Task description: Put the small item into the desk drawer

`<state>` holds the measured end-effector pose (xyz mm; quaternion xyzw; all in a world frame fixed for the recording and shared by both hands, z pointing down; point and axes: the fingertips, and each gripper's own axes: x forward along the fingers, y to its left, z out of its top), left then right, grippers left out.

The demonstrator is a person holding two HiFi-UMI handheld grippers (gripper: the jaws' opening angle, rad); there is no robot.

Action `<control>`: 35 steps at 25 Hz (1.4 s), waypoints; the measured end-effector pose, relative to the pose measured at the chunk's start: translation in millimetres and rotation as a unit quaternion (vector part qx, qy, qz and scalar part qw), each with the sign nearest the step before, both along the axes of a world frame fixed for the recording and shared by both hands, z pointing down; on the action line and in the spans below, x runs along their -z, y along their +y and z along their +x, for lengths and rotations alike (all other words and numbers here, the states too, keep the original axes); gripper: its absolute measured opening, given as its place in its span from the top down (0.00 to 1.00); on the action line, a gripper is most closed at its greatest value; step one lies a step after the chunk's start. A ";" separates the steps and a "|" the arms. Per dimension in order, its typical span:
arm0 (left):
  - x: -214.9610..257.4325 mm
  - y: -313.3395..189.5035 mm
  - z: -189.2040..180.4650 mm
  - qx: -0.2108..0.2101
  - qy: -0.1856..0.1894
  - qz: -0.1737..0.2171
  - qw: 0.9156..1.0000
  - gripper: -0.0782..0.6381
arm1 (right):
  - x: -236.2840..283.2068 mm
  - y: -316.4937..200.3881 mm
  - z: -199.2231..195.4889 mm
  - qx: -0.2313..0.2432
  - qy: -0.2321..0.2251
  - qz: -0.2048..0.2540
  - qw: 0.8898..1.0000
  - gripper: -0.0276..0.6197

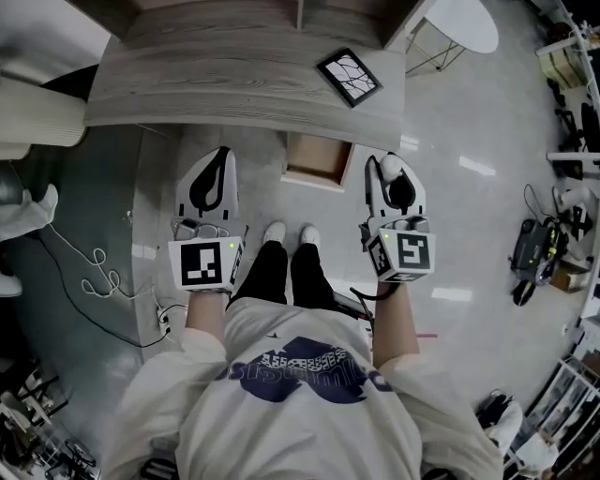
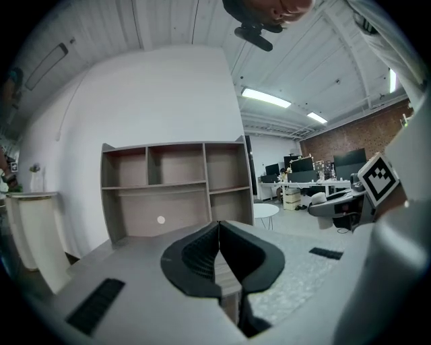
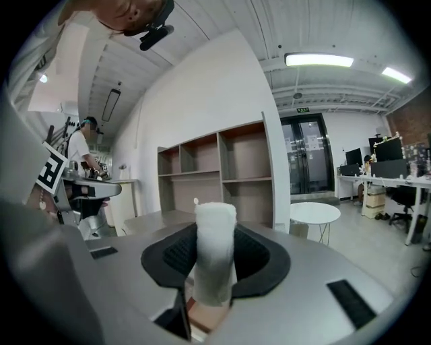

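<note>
The small item (image 3: 215, 253) is a white soft roll, standing upright between the pads of my right gripper (image 3: 217, 259), which is shut on it. In the head view that gripper (image 1: 386, 167) is held just right of the open wooden desk drawer (image 1: 314, 179), with the white item (image 1: 394, 168) at its tip. The drawer sticks out from under the front edge of the grey wooden desk (image 1: 234, 75). My left gripper (image 1: 221, 155) is held to the drawer's left. Its jaws (image 2: 219, 226) are shut and hold nothing.
A black-framed picture (image 1: 349, 77) lies on the desk at the right. An empty shelf unit (image 2: 175, 189) stands at the back of the desk. A round white table (image 1: 464, 23) is off to the right. Cables (image 1: 94, 272) lie on the floor at the left.
</note>
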<state>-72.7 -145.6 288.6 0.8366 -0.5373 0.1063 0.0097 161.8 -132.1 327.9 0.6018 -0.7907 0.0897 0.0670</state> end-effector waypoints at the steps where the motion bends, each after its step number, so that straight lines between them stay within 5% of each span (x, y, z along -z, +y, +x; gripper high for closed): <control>1: -5.7 0.0 1.4 0.000 0.000 -0.005 1.000 0.88 | -9.3 -3.0 -2.1 0.007 0.004 -0.007 1.000 0.77; 11: -75.4 -4.5 13.2 -0.004 0.010 -0.043 0.999 0.88 | -122.0 -25.5 -25.7 0.072 0.046 -0.082 0.993 0.77; 22: -144.7 -9.5 9.3 -0.009 0.000 -0.071 0.997 0.88 | -234.2 -39.0 -56.9 0.162 0.135 -0.128 0.969 0.77; 29: -174.9 -11.5 2.7 -0.005 0.001 -0.082 0.997 0.88 | -298.9 -45.6 -73.4 0.221 0.199 -0.162 0.941 0.77; 35: -193.2 -11.8 -1.7 -0.002 0.003 -0.090 0.996 0.88 | -344.9 -48.4 -85.3 0.284 0.277 -0.192 0.897 0.77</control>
